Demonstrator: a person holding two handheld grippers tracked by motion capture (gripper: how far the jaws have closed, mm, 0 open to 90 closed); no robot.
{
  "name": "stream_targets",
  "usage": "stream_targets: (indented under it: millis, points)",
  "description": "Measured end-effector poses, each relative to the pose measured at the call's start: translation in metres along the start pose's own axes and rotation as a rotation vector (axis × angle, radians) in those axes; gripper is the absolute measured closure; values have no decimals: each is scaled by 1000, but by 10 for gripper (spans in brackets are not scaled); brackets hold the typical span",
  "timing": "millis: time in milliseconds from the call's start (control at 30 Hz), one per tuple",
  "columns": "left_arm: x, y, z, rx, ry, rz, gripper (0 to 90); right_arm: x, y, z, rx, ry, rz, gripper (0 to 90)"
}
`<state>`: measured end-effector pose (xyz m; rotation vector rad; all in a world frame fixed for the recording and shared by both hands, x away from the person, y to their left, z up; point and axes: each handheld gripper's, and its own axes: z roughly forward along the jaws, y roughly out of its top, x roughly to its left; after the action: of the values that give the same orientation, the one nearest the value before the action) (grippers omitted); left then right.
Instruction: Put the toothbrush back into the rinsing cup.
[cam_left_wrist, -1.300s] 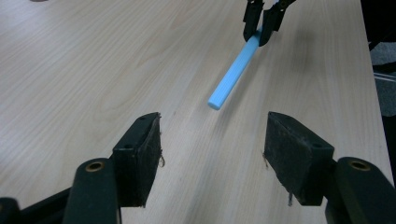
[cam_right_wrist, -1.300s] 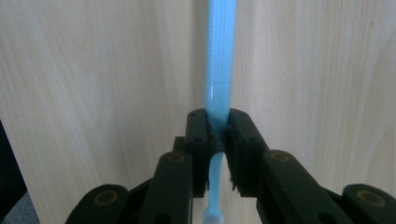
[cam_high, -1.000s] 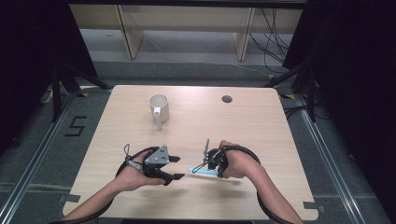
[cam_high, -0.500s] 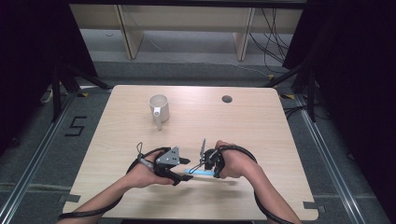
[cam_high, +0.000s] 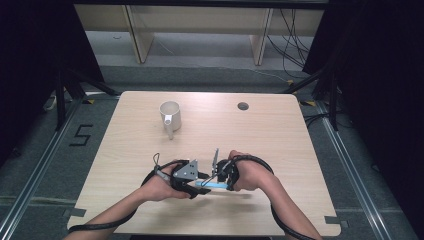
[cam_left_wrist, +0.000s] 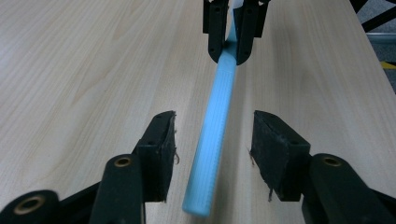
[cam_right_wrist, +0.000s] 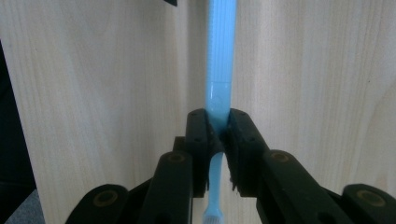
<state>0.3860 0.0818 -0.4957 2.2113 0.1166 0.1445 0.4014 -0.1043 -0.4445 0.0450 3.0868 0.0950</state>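
Observation:
A light-blue toothbrush (cam_right_wrist: 220, 46) is held level just above the wooden table (cam_high: 280, 135). My right gripper (cam_right_wrist: 217, 119) is shut on its neck, with the bristle head (cam_right_wrist: 212, 217) behind the pads. In the high view the toothbrush (cam_high: 210, 185) spans between my right gripper (cam_high: 220, 182) and my left gripper (cam_high: 199, 186) near the table's front edge. The handle's free end (cam_left_wrist: 205, 182) lies between the pads of my left gripper (cam_left_wrist: 215, 125). Those jaws have just been closing, but a gap remains on each side. Farther off, the right gripper (cam_left_wrist: 229, 52) clamps the brush.
A white mug (cam_high: 169, 114) stands upright at the back left of the table. A small round hole (cam_high: 243, 106) sits at the back, right of centre. Dark curtains and floor rails border the table on both sides.
My left gripper has moved right up to the right gripper, and its jaws now straddle the toothbrush handle more narrowly. The right gripper and the toothbrush have stayed put.

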Motion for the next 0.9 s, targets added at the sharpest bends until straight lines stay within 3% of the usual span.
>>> stream_targets:
  millis: [67, 100, 133, 167, 233, 267, 333, 367, 433, 533, 600, 733, 767, 833, 900]
  points:
    - [1, 0, 2, 0, 0, 1, 516, 6, 0, -1, 30, 27, 89, 798]
    - [1, -1, 2, 5, -3, 2, 520, 6, 1, -1, 25, 29, 80, 798]
    - [1, -1, 3, 5, -4, 2, 526, 3, 1, -1, 21, 17, 30, 798]
    - [1, -2, 4, 8, -5, 3, 530, 6, 1, -2, 24, 21, 70, 798]
    - [1, -2, 5, 6, -12, 2, 541, 6, 2, -2, 26, 27, 74, 798]
    - [0, -2, 5, 4, -4, 4, 549, 2, 1, -1, -9, 6, 15, 798]
    - [0, -2, 5, 9, -7, 4, 562, 3, 2, -1, -8, 6, 19, 798]
    - [-1, -1, 6, 6, -6, 4, 569, 1, 2, 0, -21, 5, -6, 798]
    - [-1, -1, 7, 5, -8, 7, 576, 3, 2, 0, -20, 10, 17, 798]
    - [-1, -1, 7, 3, -24, 12, 621, 2, 2, 1, -24, 9, 2, 798]
    - [-1, -1, 9, 8, -36, 19, 642, 5, 4, -2, 4, 17, 49, 798]
    - [0, -1, 8, 16, -33, 20, 691, 5, 5, -2, 1, 19, 30, 798]
    - [0, -1, 8, 15, -41, 15, 706, 7, 5, -1, 6, 20, 57, 798]
    - [0, -2, 8, 18, -41, 14, 716, 6, 4, 0, -6, 18, 36, 798]
    - [0, -3, 8, 29, -46, 1, 735, 8, 6, -2, 5, 21, 50, 798]
